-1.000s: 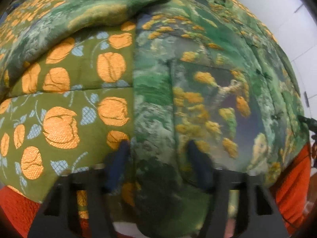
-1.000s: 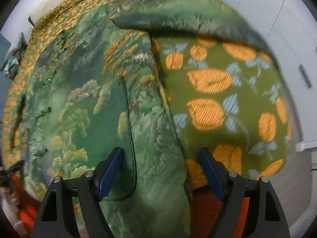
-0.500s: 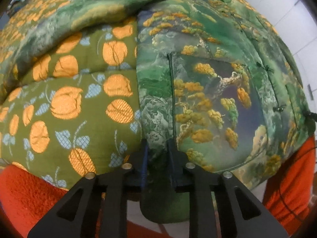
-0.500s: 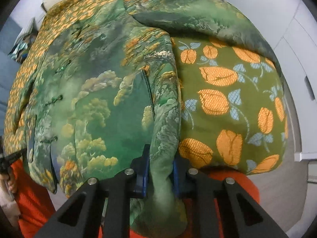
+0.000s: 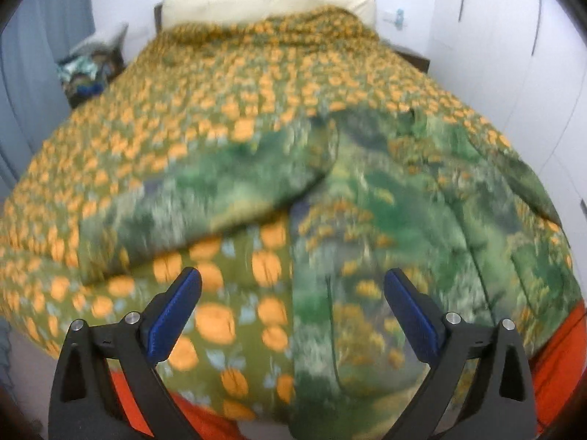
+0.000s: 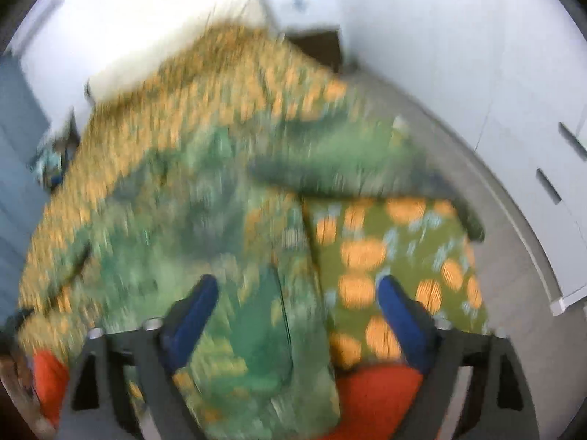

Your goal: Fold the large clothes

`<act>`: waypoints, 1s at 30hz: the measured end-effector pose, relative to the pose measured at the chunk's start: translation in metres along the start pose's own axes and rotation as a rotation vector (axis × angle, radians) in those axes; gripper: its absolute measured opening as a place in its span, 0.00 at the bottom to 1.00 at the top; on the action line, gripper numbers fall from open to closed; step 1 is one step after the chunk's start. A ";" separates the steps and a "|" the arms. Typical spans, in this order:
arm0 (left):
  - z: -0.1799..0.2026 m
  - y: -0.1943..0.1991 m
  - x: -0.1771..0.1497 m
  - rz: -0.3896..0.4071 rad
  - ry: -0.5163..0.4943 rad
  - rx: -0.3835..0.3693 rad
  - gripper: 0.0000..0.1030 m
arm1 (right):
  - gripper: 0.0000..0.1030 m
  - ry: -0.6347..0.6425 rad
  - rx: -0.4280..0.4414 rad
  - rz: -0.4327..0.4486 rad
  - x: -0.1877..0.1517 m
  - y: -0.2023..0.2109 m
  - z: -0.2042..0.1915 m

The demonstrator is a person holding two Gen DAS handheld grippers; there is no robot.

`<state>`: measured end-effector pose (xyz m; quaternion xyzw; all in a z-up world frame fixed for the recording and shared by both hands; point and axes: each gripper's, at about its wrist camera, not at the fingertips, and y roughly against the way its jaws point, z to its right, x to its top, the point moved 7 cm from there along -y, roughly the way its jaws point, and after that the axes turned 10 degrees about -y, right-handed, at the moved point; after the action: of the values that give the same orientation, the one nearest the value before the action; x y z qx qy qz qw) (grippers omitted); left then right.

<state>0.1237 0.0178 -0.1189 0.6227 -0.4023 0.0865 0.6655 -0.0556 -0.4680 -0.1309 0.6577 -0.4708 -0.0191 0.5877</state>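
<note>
Both my left gripper and right gripper hang spread, empty, above the padded green jacket at lower centre on the bedspread; soft, bulky, best pinched at its hem.

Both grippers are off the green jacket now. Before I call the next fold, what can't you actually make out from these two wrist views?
- Jacket hem: left wrist view, cut off by the bottom edge.
- Jacket's frog buttons: motion blur in both views, so fastened or not is unclear.
- Sleeve cuff: right wrist view, smeared.
- Clutter beside the bed: too small and blurred.
- Left gripper and right gripper open, empty; contact with fabric unclear.
</note>
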 end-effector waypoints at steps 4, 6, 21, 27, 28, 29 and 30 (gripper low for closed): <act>0.006 -0.004 0.016 0.028 0.014 -0.038 0.97 | 0.92 -0.008 0.080 0.151 0.025 0.022 -0.008; 0.016 -0.009 0.016 0.042 0.070 -0.084 0.97 | 0.92 -0.003 0.041 0.168 0.029 0.019 -0.007; 0.060 -0.043 -0.030 -0.047 0.025 -0.037 0.98 | 0.92 -0.574 0.207 0.224 0.075 -0.024 0.118; 0.066 -0.056 -0.032 -0.083 0.051 -0.065 0.98 | 0.91 -0.780 0.299 0.081 0.071 -0.092 0.143; 0.068 -0.057 -0.032 -0.088 0.043 -0.060 0.98 | 0.91 -0.813 0.306 0.057 0.069 -0.106 0.145; 0.069 -0.056 -0.031 -0.088 0.036 -0.056 0.98 | 0.91 -0.858 0.298 0.042 0.067 -0.120 0.149; 0.070 -0.056 -0.031 -0.089 0.026 -0.050 0.98 | 0.91 -0.896 0.299 0.040 0.067 -0.131 0.155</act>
<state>0.1074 -0.0449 -0.1881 0.6218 -0.3677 0.0549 0.6893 -0.0302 -0.6452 -0.2469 0.6529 -0.6881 -0.2217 0.2260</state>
